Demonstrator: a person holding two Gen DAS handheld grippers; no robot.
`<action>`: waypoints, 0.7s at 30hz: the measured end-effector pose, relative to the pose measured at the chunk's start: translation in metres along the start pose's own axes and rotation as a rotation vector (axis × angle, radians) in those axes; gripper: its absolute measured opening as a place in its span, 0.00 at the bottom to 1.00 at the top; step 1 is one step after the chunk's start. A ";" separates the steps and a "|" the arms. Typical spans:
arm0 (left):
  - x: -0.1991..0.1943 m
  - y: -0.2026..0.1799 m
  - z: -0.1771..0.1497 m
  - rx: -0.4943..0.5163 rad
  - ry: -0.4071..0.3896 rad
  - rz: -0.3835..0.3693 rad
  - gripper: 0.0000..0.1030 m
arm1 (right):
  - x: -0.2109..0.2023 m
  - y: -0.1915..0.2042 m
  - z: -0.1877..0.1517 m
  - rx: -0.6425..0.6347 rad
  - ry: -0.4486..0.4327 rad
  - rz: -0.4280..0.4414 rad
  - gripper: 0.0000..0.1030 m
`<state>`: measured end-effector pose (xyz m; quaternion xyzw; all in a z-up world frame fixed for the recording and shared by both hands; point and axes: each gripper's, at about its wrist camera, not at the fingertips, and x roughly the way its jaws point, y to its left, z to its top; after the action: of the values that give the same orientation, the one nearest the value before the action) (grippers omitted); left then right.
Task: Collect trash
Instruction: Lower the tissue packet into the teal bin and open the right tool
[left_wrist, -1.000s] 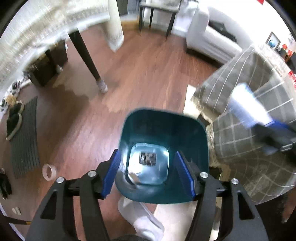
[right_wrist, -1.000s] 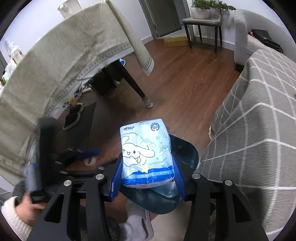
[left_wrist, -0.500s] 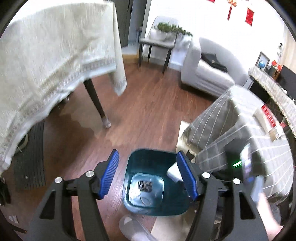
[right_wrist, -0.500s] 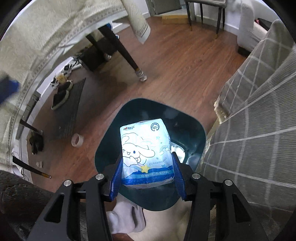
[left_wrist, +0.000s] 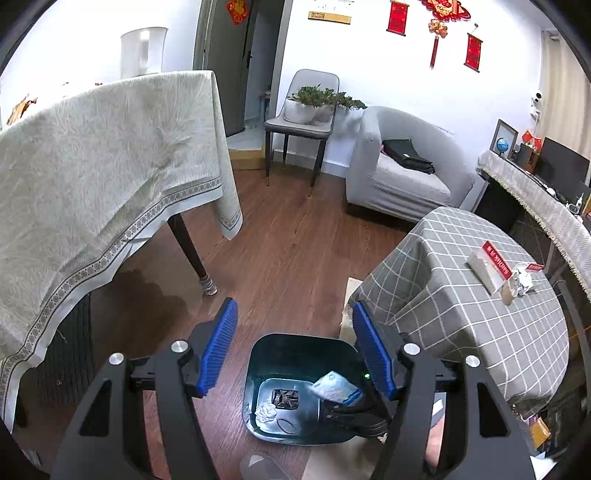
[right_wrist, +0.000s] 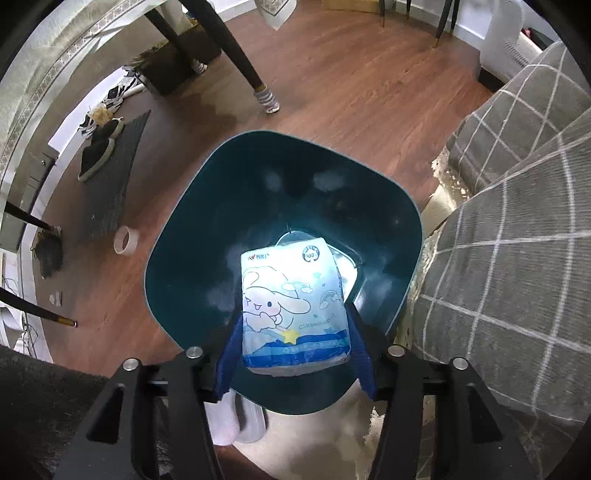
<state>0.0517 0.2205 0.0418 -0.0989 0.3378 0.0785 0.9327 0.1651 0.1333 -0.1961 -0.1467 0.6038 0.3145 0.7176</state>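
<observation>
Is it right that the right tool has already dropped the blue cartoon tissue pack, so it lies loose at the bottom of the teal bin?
Not quite: the right tool is shut on the tissue pack, holding it over the open teal bin, not dropped. The right wrist view shows the blue pads pressed against both sides of the pack.

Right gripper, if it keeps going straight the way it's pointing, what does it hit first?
Probably the bottom of the teal trash bin. The right gripper, holding the tissue pack, points down into its open mouth; depth is unclear.
</observation>
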 end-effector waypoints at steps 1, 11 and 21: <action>-0.001 0.000 0.001 0.002 -0.004 -0.003 0.66 | 0.000 0.000 0.000 0.002 0.000 0.005 0.66; -0.003 -0.004 0.005 -0.007 -0.016 -0.006 0.68 | -0.043 0.006 -0.002 -0.055 -0.108 0.032 0.67; -0.007 -0.020 0.013 0.022 -0.051 -0.001 0.70 | -0.110 0.003 -0.009 -0.084 -0.264 0.066 0.67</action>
<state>0.0583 0.2039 0.0592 -0.0870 0.3147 0.0767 0.9421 0.1481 0.1004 -0.0921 -0.1139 0.4951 0.3794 0.7733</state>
